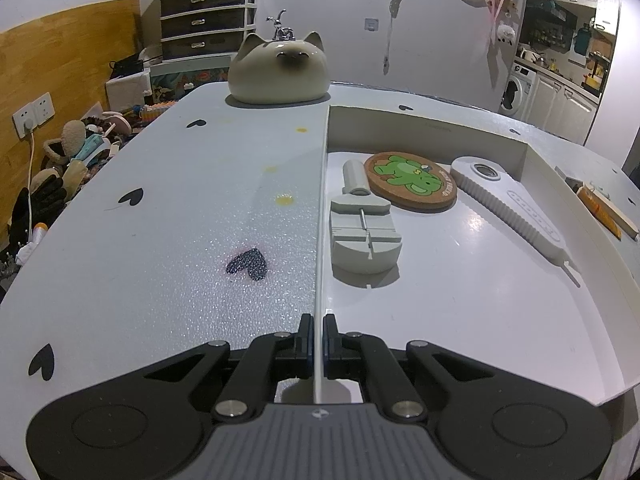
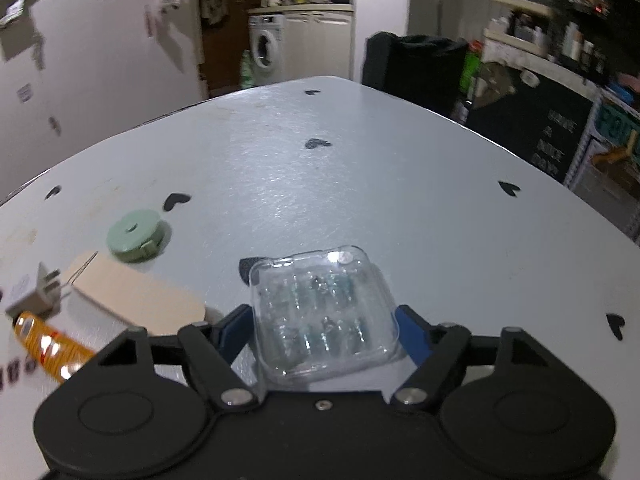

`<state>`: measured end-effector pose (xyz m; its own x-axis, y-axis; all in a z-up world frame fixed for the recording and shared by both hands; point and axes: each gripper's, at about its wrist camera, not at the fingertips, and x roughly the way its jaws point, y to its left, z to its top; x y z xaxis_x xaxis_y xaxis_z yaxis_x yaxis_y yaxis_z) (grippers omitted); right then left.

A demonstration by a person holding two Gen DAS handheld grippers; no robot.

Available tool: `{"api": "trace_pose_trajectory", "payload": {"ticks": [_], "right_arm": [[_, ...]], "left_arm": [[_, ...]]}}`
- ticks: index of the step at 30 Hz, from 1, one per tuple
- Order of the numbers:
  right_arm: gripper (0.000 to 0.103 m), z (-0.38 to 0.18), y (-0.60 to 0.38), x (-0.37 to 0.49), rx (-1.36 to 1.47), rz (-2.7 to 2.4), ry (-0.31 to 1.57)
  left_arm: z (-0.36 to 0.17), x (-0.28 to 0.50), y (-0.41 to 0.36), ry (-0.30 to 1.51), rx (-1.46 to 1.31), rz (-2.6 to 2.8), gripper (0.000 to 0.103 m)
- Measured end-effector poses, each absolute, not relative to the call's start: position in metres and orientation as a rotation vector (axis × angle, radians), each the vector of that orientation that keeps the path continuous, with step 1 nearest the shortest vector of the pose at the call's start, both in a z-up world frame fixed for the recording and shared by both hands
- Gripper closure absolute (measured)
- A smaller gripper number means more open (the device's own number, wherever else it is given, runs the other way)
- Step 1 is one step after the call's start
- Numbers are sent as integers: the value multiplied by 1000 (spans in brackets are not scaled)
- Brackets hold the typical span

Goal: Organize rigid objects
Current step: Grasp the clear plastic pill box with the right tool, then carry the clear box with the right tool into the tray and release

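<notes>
Heart-dotted tabletop (image 1: 160, 184) carried everything. Nearest, the left hand-held gripper (image 1: 318, 334) pinched the white tray's wall (image 1: 319, 240); the right hand-held gripper (image 2: 324, 320) clasped a clear plastic case (image 2: 324, 312). Farther in the tray lay a grey tool (image 1: 364, 236), a frog coaster (image 1: 412, 180) with unreadable lettering, and a ridged white bar (image 1: 512, 208).

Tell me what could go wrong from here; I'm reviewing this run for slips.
1. The right claw pinches a clear case by its smooth sides only; it may squirt out or crack.
2. The left claw clamps the thin wall of the tray; a pull could tip the tray and slide the coaster and tools.
3. The right view is blurred, so a swing might hit the plug.
</notes>
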<state>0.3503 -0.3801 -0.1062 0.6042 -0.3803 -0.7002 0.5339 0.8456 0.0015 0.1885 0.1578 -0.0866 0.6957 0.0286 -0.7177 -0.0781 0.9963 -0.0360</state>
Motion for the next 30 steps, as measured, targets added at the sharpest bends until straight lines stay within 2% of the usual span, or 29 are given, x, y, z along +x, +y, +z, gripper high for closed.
{"api": "trace_pose_trajectory", "payload": {"ticks": [17,30], "right_arm": [[26,-91,-360,301,220,-378,727],[26,-41,-248,282,156,-32,642]], "left_arm": [[-85,186,157,802,-69,65,100],[-88,180,159,792,-80,55,100]]}}
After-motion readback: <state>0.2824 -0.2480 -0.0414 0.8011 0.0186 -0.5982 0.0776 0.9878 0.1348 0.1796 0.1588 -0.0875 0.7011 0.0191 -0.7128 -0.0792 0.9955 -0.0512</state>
